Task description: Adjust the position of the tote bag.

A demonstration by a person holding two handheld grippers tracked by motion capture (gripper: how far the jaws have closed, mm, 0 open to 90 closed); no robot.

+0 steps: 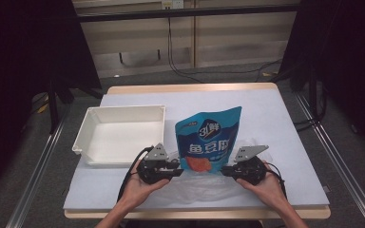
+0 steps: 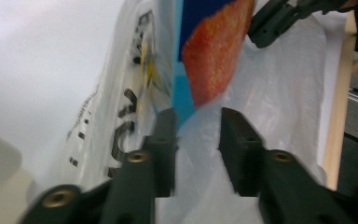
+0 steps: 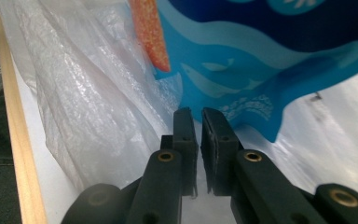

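Observation:
A blue snack pouch (image 1: 209, 137) with an orange picture lies on the table, its lower end inside a clear plastic bag (image 1: 204, 186). My left gripper (image 1: 180, 172) is at the bag's left edge. In the left gripper view its jaws (image 2: 198, 126) stand apart with the bag's film (image 2: 279, 93) between them, just short of the pouch (image 2: 214, 51). My right gripper (image 1: 223, 171) is at the bag's right edge. In the right gripper view its jaws (image 3: 195, 116) are nearly together on the film (image 3: 84, 102), under the pouch's corner (image 3: 261, 56).
An empty white tray (image 1: 83, 137) stands left of the pouch, close to the left hand. A pale sheet covers the table, whose wooden front edge (image 3: 14, 140) runs just behind the bag. Dark stands flank the table.

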